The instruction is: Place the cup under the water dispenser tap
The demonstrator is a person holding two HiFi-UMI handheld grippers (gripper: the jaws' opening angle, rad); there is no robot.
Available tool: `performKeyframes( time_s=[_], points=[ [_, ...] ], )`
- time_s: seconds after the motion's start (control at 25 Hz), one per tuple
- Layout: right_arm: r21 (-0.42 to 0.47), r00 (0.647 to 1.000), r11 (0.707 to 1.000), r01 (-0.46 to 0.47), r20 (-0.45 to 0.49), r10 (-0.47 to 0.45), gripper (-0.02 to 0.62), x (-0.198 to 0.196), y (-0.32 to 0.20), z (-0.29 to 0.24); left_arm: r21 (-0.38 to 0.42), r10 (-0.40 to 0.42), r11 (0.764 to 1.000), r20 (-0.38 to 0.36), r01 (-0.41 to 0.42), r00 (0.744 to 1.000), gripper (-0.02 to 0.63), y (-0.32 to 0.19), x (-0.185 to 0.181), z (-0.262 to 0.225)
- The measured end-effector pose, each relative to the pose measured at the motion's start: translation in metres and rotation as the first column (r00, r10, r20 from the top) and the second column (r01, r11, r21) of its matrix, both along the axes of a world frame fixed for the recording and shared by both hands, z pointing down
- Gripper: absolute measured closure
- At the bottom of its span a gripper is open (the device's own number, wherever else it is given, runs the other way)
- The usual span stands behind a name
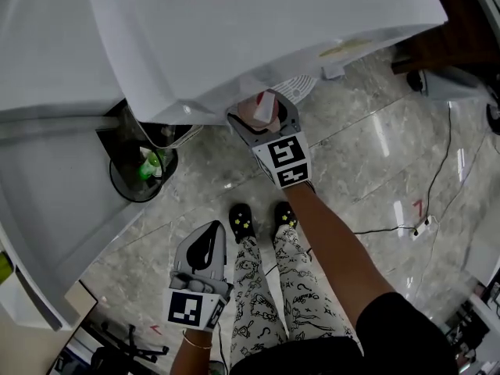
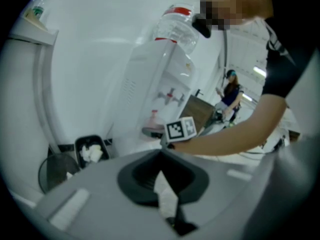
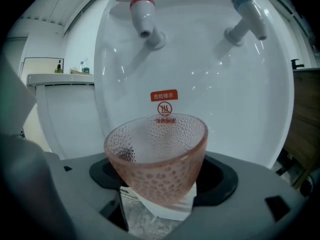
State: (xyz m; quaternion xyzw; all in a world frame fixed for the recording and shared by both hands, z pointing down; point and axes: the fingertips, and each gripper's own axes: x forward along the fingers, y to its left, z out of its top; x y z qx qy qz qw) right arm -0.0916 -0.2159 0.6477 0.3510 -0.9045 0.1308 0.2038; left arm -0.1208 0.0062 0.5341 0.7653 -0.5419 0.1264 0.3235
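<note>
A pink dimpled glass cup sits upright between my right gripper's jaws, which are shut on its lower half. It hangs in front of the white dispenser's back panel, below and a little right of the red tap; the blue tap is further right. From the head view, the right gripper reaches under the dispenser's top with the cup partly hidden. My left gripper hangs low by the person's legs, shut and holding nothing. The left gripper view shows the dispenser and cup from afar.
A black bin with a green item stands on the marble floor left of the dispenser; a second bin holds white paper. Cables trail across the floor at the right. A person stands far behind the dispenser.
</note>
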Motion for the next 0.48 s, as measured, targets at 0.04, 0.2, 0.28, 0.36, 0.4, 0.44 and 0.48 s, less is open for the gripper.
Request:
performKeyframes(
  time_s=[0.04, 0.2, 0.28, 0.36, 0.4, 0.44, 0.48],
  points=[
    [0.013, 1.0, 1.0, 0.003, -0.004, -0.003, 0.199, -0.001, -0.002, 0.0, 0.002, 0.003, 1.0, -0.004, -0.003, 1.0, 0.617, -0.002, 0.0, 0.0],
    [-0.023, 0.999, 0.999, 0.03, -0.035, -0.031, 0.198, 0.0, 0.0, 0.014, 0.031, -0.008, 0.999, -0.035, 0.009, 0.999, 0.617, -0.008, 0.001, -0.005],
    [-0.087, 0.998, 0.995, 0.039, -0.051, -0.043, 0.198, 0.004, 0.006, 0.027, 0.042, -0.012, 0.999, -0.039, 0.014, 0.999, 0.617, -0.009, 0.0, -0.008],
    [-0.095, 0.996, 0.994, 0.047, -0.065, -0.053, 0.198, 0.008, 0.011, 0.031, 0.03, -0.014, 0.999, -0.037, 0.016, 0.999, 0.617, -0.007, 0.0, -0.009],
    [-0.098, 0.996, 0.994, 0.05, -0.067, -0.057, 0.198, 0.009, 0.014, 0.031, 0.025, -0.018, 1.0, -0.035, 0.019, 0.999, 0.617, -0.006, -0.001, -0.009],
    [-0.105, 0.996, 0.993, 0.048, -0.065, -0.056, 0.198, 0.01, 0.017, 0.031, 0.015, -0.02, 1.0, -0.031, 0.021, 0.999, 0.617, -0.004, -0.002, -0.008],
    [-0.114, 0.997, 0.993, 0.039, -0.062, -0.047, 0.198, 0.011, 0.02, 0.03, 0.004, -0.021, 1.0, -0.028, 0.021, 0.999, 0.617, -0.002, -0.002, -0.007]
  ],
)
